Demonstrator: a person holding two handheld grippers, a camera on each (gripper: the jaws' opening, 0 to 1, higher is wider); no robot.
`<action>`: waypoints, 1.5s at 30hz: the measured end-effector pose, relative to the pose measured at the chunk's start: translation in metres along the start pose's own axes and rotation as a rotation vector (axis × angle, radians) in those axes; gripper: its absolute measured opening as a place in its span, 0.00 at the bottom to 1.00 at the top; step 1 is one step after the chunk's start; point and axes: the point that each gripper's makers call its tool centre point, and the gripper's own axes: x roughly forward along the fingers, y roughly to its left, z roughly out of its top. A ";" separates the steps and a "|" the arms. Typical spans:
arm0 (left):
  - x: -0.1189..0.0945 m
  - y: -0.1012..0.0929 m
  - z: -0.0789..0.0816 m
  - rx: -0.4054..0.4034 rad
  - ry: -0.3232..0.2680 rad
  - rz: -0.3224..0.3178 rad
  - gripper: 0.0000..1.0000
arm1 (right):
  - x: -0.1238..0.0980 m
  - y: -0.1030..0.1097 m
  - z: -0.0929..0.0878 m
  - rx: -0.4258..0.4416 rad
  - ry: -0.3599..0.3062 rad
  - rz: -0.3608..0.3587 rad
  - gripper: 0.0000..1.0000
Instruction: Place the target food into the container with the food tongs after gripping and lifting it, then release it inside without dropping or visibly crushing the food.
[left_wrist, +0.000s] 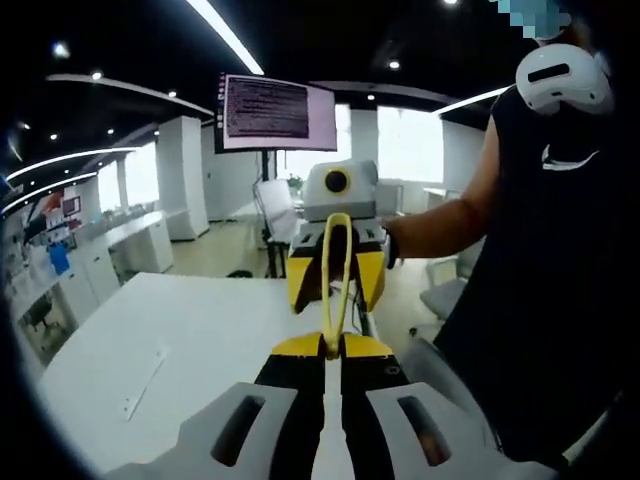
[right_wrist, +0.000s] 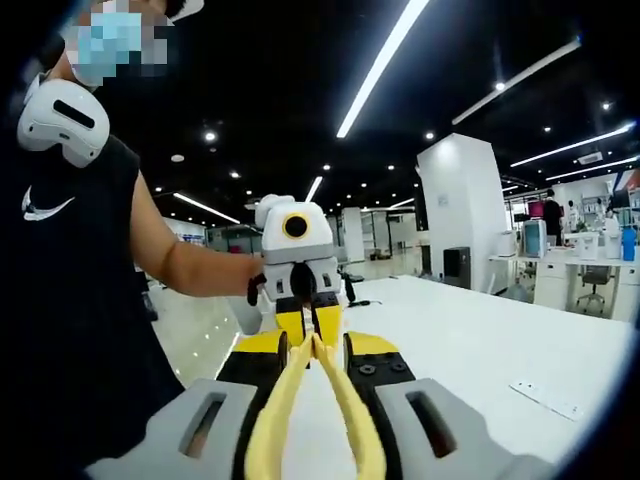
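In the left gripper view, the white table (left_wrist: 200, 340) stretches left of the left claw (left_wrist: 331, 345), whose jaws are pressed together on one end of the yellow tongs (left_wrist: 338, 270). Beyond the tongs a monitor (left_wrist: 275, 112) shows text too small to read. To the right stands a person (left_wrist: 560, 250) in a black shirt. In the right gripper view, the right claw (right_wrist: 313, 350) is clamped on the tongs' two arms. No food or container can be seen.
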 end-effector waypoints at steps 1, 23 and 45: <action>0.000 0.000 0.001 -0.001 -0.003 0.000 0.00 | 0.000 0.000 0.000 0.000 0.000 0.000 0.20; -0.005 0.004 0.001 -0.007 0.019 0.007 0.00 | 0.002 0.004 -0.001 0.019 0.005 0.020 0.22; -0.002 0.003 -0.005 -0.032 0.059 -0.016 0.00 | 0.008 0.004 -0.003 0.000 0.000 0.024 0.19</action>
